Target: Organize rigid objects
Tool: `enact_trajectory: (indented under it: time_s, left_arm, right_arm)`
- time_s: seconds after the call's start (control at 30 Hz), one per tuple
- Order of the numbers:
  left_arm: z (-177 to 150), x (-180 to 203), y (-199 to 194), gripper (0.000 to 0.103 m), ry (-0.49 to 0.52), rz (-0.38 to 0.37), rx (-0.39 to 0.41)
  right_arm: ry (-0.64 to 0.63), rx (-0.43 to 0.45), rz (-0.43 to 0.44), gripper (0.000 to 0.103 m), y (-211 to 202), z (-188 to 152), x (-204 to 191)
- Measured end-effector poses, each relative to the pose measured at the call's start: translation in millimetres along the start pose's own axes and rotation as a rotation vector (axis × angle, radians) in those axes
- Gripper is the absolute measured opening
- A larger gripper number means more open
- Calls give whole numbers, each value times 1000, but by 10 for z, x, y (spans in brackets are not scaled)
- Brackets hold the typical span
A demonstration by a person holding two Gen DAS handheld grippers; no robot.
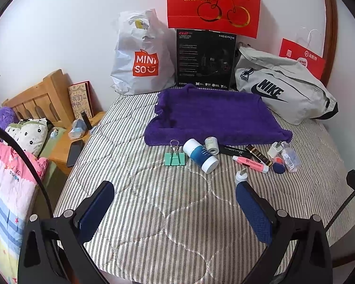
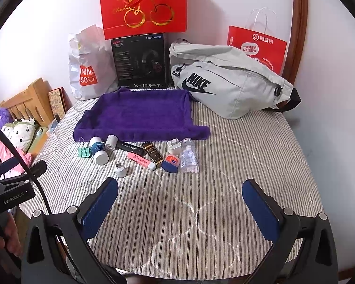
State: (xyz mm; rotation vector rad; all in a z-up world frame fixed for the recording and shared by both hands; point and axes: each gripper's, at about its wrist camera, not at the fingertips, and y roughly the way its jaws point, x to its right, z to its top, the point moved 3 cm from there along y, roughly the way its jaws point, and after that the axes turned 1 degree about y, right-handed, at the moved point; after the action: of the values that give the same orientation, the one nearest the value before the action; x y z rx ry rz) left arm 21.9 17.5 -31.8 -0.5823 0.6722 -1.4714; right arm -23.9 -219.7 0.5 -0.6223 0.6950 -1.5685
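Fingers on both grippers are spread wide, nothing between them: our left gripper (image 1: 175, 194) and right gripper (image 2: 180, 190) both hang above bare striped bed (image 2: 224, 156), short of the item row.

Row along the near edge of the purple towel (image 2: 139, 116), left to right: green clip (image 2: 84, 152), just beside the blue-white bottle (image 2: 99, 152) lying on its side, small white roll (image 2: 111, 143) touching the towel edge, black tube (image 2: 130, 148), pink highlighter (image 2: 140, 160) angled in front of it, black-gold box (image 2: 153, 153), white plug (image 2: 173, 146), blue-orange piece (image 2: 170, 163), clear pill bottle (image 2: 188, 156). White USB adapter (image 2: 120, 170) sits alone, nearer to us than the rest; in the left view it's right at the tip of our left gripper's right finger, can't tell if touching.

Towel is bare. Behind it against the wall: Miniso bag (image 2: 87, 71), black box (image 2: 142, 61), grey Nike bag (image 2: 227, 80).
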Motion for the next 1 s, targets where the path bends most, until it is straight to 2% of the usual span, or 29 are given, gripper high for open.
enact_trajectory:
  time_s: [0.77,0.93,1.0]
  left_arm:
    - [-6,-10,14,103,9,-7,5]
    - [24,-50,122,103,4,-35,10]
    - [38,-62,191,103,16,-21,11]
  right_arm:
    - [-1,-13,-3,103,56,-10,1]
    - [-11,-18,-7,103,121,-4,-14]
    - [-16,-25,-3,103,172,6,-19]
